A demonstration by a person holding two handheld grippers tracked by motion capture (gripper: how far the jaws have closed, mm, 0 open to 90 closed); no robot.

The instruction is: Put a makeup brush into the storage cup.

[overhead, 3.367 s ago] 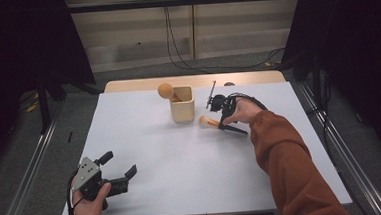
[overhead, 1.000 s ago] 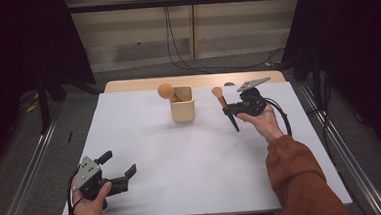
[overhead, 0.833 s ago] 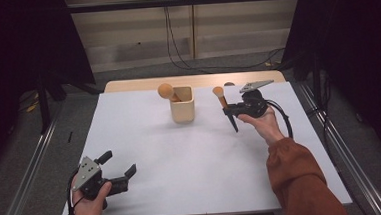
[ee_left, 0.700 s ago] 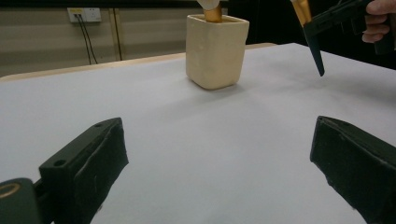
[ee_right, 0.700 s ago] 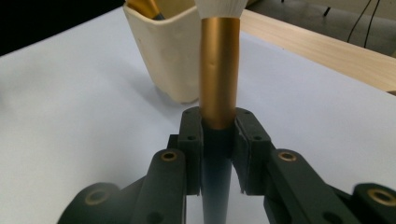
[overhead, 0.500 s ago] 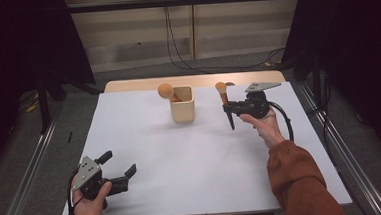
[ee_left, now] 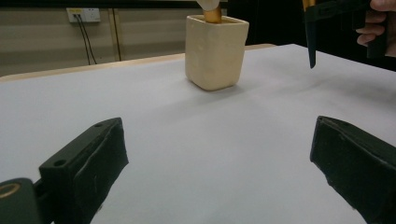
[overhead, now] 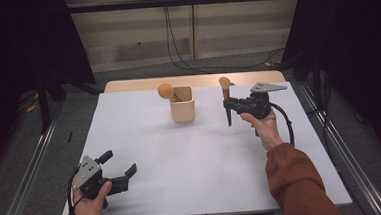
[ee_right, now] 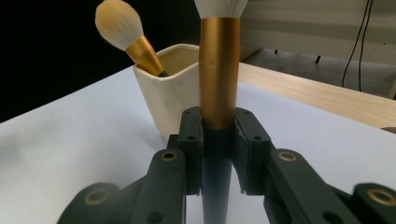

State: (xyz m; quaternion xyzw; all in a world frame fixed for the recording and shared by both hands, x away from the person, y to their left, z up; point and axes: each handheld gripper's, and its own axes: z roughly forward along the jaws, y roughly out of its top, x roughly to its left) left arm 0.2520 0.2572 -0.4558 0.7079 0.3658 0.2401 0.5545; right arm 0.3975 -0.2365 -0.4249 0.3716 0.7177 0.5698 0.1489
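A cream cup (overhead: pixel 183 105) (ee_left: pixel 215 45) (ee_right: pixel 171 99) stands at the back middle of the white table (overhead: pixel 181 153), with one makeup brush (overhead: pixel 167 92) (ee_right: pixel 128 35) leaning in it. My right gripper (overhead: pixel 227 104) (ee_right: pixel 218 140), held to the right of the cup and above the table, is shut on a second makeup brush (overhead: pixel 225 94) (ee_right: pixel 218 70). That brush stands upright, bristles up and dark handle tip (ee_left: pixel 311 44) pointing down. My left gripper (overhead: pixel 119 167) (ee_left: pixel 215 154) rests near the front left corner of the table, open, with nothing between its jaws.
A wooden strip (overhead: pixel 137 84) runs along the table's far edge. Cables (overhead: pixel 179 43) hang on the wall behind. Metal rails (overhead: pixel 27 172) lie on the floor at both sides of the table.
My right gripper picked the brush up off the table, turned it upright and has drifted slightly left toward the cup. The left gripper has stayed put.
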